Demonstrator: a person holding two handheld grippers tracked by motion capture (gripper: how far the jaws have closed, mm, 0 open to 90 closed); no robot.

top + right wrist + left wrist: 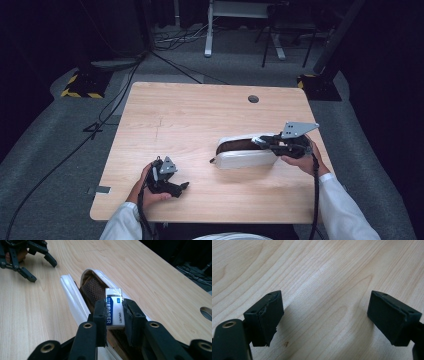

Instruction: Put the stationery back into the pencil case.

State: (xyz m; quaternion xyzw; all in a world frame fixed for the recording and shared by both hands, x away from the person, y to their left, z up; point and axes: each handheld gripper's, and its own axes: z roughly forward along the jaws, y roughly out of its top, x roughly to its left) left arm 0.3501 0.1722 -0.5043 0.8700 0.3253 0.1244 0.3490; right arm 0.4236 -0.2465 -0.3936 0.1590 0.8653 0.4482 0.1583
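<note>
Both fingers [100, 315] of the right gripper [113, 315] are clenched on one white eraser [114, 308] with a blue label, and they hold it by its two long sides. Directly under and ahead of these fingers lies one white pencil case [72, 300], unzipped, with a brown mesh lining visible in the opening. Its long axis runs away from the fingertips, almost in line with the eraser, so the eraser seems to hang just above the open slit near its closer end. Whether it already touches the lining, one cannot tell. In the high view the right gripper [287, 142] is over the right end of the pencil case [245, 157], clearly the nearer hand. Well apart, the left gripper [167, 182] rests low over the wooden table [190, 110], its fingers [265, 320] released wide with only bare wood between them.
</note>
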